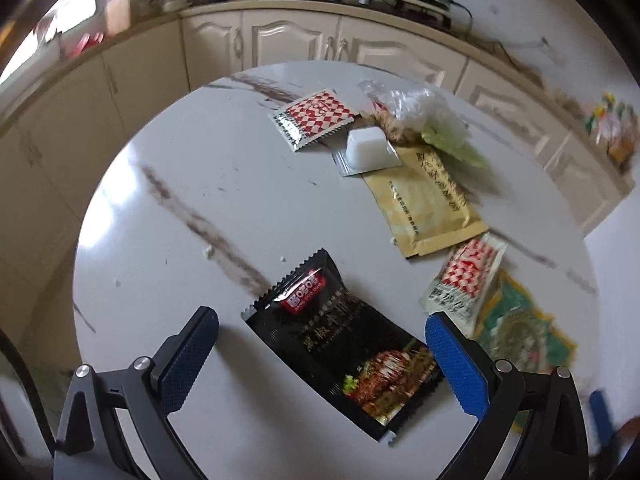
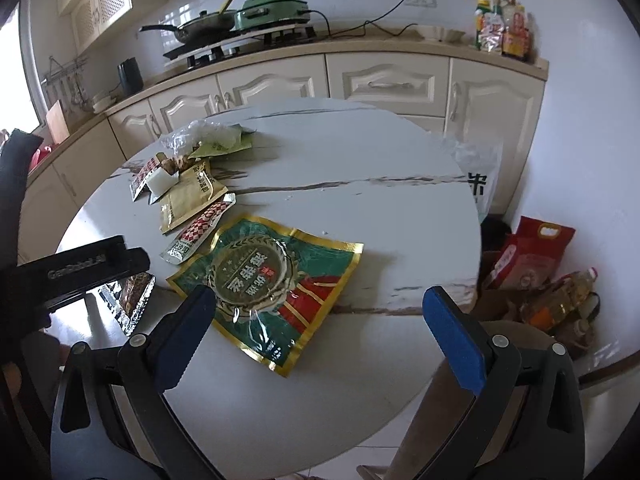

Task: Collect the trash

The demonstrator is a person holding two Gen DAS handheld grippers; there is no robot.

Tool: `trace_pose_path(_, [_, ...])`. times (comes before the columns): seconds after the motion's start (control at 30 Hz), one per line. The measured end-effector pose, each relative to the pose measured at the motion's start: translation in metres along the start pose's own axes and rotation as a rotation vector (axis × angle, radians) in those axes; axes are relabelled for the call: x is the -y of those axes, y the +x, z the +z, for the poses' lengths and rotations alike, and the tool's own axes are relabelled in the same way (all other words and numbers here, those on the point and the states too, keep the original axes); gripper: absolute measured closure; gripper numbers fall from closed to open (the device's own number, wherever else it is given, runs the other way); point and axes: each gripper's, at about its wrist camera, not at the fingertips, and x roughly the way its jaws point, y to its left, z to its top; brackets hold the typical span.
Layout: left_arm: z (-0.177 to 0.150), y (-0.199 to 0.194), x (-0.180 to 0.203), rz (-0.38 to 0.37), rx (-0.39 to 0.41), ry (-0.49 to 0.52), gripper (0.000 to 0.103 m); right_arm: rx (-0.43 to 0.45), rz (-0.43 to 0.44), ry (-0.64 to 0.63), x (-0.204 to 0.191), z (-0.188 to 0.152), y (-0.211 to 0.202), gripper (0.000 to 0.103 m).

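Note:
Wrappers lie scattered on a round white marble table. A black snack packet lies flat between the fingers of my open left gripper, which hovers just over it. Beyond it lie a gold sachet, a small white plastic cup, two red-checked sachets and a crumpled clear bag. A large green-and-gold pouch lies before my open right gripper, its left finger over the pouch's near edge. The left gripper's body shows at the left of the right wrist view.
Cream kitchen cabinets curve behind the table, with a stove, pan and green cooker on the counter. A clear plastic bag hangs off the table's right edge. A red rice bag and oil bottles stand on the floor at right.

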Motion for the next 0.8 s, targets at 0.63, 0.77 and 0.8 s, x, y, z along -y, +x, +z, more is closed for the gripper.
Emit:
trace_pose_path(0.63, [-0.007,0.001,-0.031,-0.119,0.048,0.265,0.052,-0.008,0.06,-0.042,-0.04,0.009,0.006,0.0])
trace_pose_path(0.77, [-0.005,0.004,-0.02,-0.133,0.049,0.332,0.049,-0.012,0.069,-0.047,-0.047,0.009,0.007,0.0])
trace_pose_path(0.8, [-0.005,0.003,-0.019,-0.135,0.052,0.346,0.048,-0.012,0.066,-0.05,-0.048,0.01,0.006,0.0])
